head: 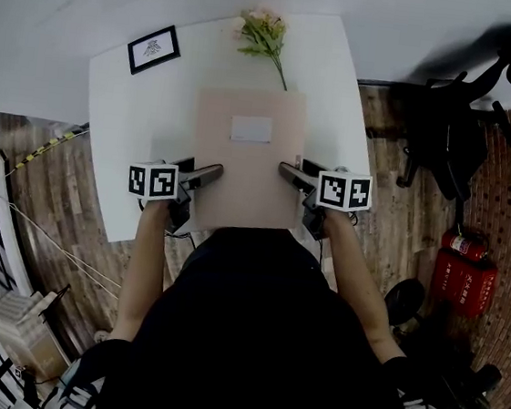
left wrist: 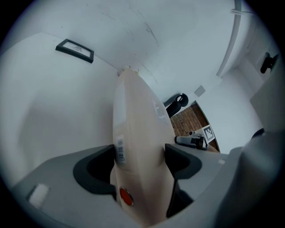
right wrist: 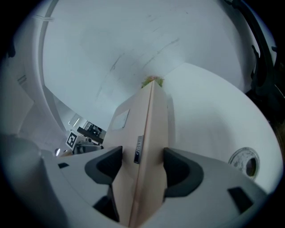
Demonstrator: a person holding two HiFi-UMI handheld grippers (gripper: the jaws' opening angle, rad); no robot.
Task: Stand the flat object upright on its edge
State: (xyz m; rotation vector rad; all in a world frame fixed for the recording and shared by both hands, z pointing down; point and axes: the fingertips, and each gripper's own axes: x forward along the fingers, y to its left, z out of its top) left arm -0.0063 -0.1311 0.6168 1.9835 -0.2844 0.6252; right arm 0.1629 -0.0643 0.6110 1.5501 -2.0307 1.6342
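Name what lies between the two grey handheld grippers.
The flat beige box, held at its side edges by the left gripper and right gripper; the head view shows it.

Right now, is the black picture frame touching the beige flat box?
No, the black picture frame sits at the far left corner, bare table between it and the beige flat box.

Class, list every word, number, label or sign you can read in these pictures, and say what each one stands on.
No text is legible.
Frame: print too small to read.
Flat object, white label: looks blank from here.
Barcode sticker on its edge: bars only, digits blurred.
Dark tag on its opposite edge: blurred.
Extinguisher label: too small.
Marker cubes: black-and-white squares, no words.
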